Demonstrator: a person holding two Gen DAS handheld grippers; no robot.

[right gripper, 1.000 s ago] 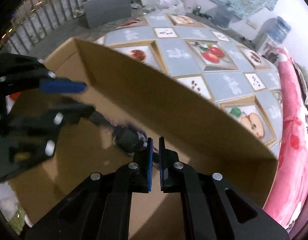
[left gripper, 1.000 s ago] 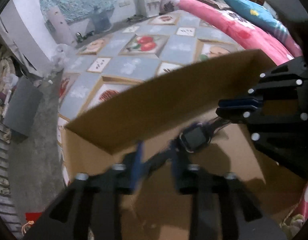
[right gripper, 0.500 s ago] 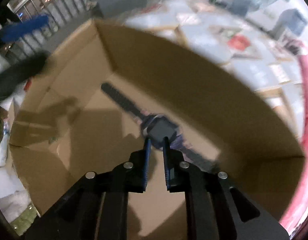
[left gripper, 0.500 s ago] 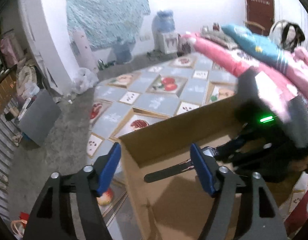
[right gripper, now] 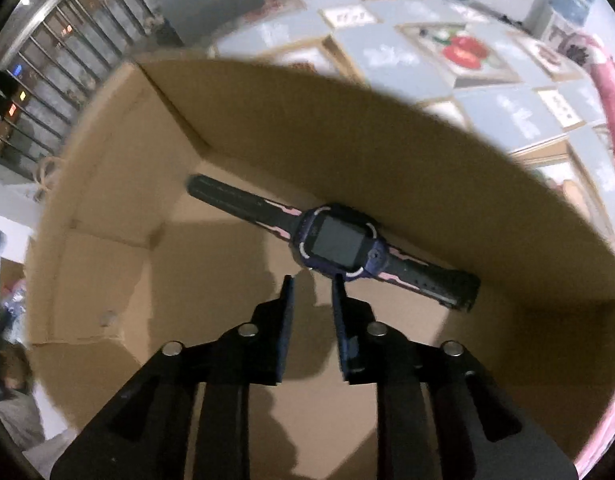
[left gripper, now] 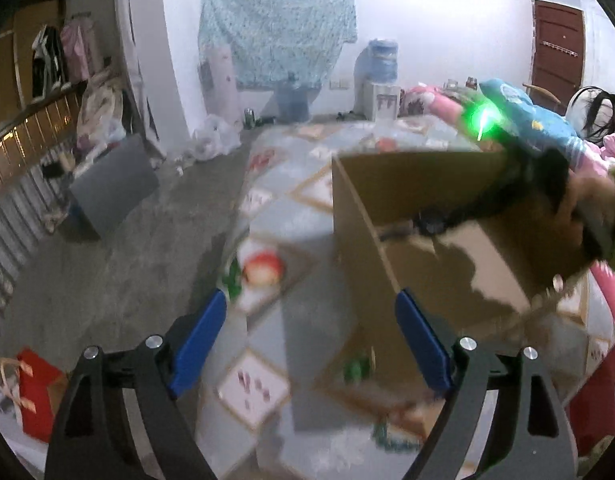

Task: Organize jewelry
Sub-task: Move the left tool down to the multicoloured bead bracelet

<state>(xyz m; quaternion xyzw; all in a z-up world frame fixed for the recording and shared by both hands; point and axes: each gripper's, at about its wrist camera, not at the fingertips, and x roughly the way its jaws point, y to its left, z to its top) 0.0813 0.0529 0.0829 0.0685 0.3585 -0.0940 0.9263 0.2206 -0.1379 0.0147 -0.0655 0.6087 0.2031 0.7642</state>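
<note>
Patchwork bedding in grey squares with fruit pictures spreads under everything, and an open cardboard box sits on it. Inside the box, flat on the floor against the far wall, lies the dark smartwatch, its strap running from ten o'clock to four o'clock across my right wrist view. My right gripper points steeply down into the box, its tips just short of the watch case at six o'clock from it. Its jaws are narrow and opening, with nothing between them and no pad on the watch. My left gripper is outside the box at its near corner, jaws spread wide and opening further, gripping nothing; the box edge runs up between the blue pads. From that blurred view the box is at two o'clock, with my right hand over it and the watch only a dark smear inside.
</note>
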